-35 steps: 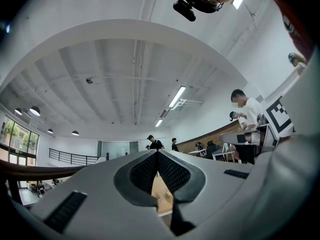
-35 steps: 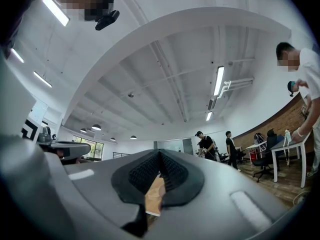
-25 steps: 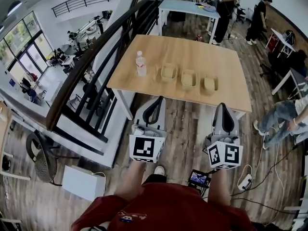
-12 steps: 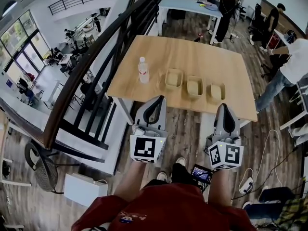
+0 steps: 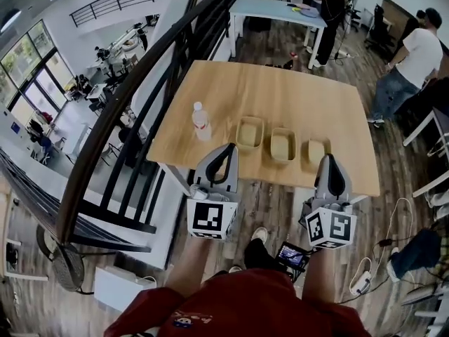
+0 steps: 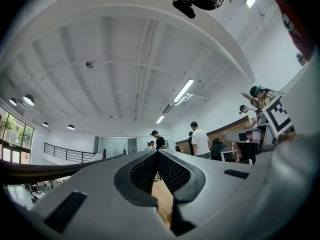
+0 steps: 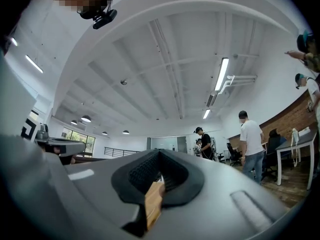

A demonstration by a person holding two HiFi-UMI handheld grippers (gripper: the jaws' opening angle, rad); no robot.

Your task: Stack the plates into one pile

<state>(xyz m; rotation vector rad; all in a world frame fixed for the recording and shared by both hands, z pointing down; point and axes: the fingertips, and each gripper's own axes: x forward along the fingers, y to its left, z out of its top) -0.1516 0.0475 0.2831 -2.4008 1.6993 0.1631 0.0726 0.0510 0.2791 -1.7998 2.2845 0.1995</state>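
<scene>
Three shallow beige rectangular plates lie in a row on the wooden table (image 5: 295,90): the left plate (image 5: 250,132), the middle plate (image 5: 283,144) and the right plate (image 5: 315,151). My left gripper (image 5: 227,149) is held in front of the table's near edge, just short of the left plate, shut and empty. In line with the right plate, my right gripper (image 5: 329,159) hovers over the near edge, also shut with nothing in it. In the left gripper view the left gripper (image 6: 157,154) points slightly upward at the ceiling, and in the right gripper view so does the right gripper (image 7: 159,153).
A clear water bottle (image 5: 200,121) stands on the table left of the plates. A black stair railing (image 5: 140,97) runs along the left side. Behind the table are a light blue table (image 5: 273,9) and people (image 5: 403,69). Cables and a small screen (image 5: 289,256) lie on the floor.
Both grippers have moved forward together, and the table with its plates now sits closer to their tips. A person in a white shirt has walked along the right side.
</scene>
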